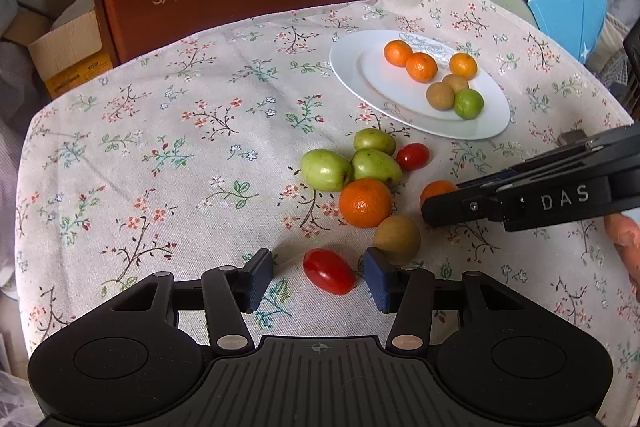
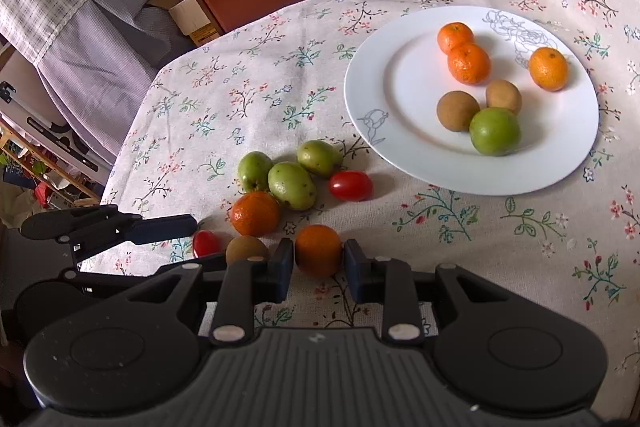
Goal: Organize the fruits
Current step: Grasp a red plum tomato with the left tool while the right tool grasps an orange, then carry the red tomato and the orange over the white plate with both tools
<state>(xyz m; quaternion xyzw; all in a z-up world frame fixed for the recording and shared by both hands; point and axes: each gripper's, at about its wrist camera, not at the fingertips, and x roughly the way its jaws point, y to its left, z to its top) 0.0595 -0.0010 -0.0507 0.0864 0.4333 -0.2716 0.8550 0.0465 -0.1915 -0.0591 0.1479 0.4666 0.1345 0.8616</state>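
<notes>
On the floral cloth (image 2: 460,235) we have our right gripper (image 2: 319,263) clamped on an orange (image 2: 318,249), both pads pressing its sides. Our left gripper (image 1: 319,277) stands partly open around a red tomato (image 1: 329,271); the pads are not touching it. Loose green fruits (image 1: 348,163) lie nearby, and the white plate (image 2: 400,99) beyond them holds three oranges, two brown fruits and a green one.
</notes>
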